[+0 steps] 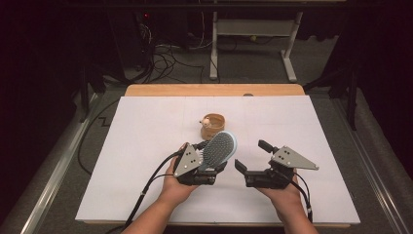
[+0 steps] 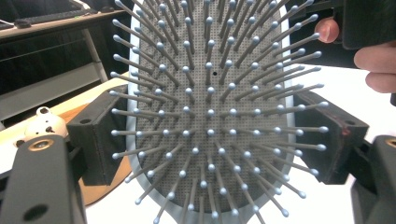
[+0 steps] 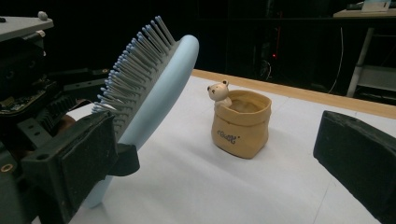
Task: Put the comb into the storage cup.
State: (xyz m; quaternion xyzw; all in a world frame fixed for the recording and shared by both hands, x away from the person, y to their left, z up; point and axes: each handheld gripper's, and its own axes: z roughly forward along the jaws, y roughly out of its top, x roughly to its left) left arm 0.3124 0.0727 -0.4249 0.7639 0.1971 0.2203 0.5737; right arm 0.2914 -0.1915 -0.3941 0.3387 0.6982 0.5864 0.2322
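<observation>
Above the near middle of the white table (image 1: 146, 146), the left gripper (image 1: 207, 155) clamps a pale-blue paddle hairbrush (image 1: 220, 148) by its edges, head tilted upward. Just beside it, the right gripper (image 1: 249, 156) has its jaws spread wide, holding nothing, with a tan bear pot (image 1: 213, 126) just beyond the brush

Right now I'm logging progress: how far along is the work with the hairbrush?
Done: the hairbrush is off the table, clamped at its sides by the left gripper, bristles toward that gripper's camera. In hand: the right gripper stands open beside it, holding nothing. Left, probably: a handover or setting the brush down, perhaps at the bear pot, which stands apart behind.
</observation>
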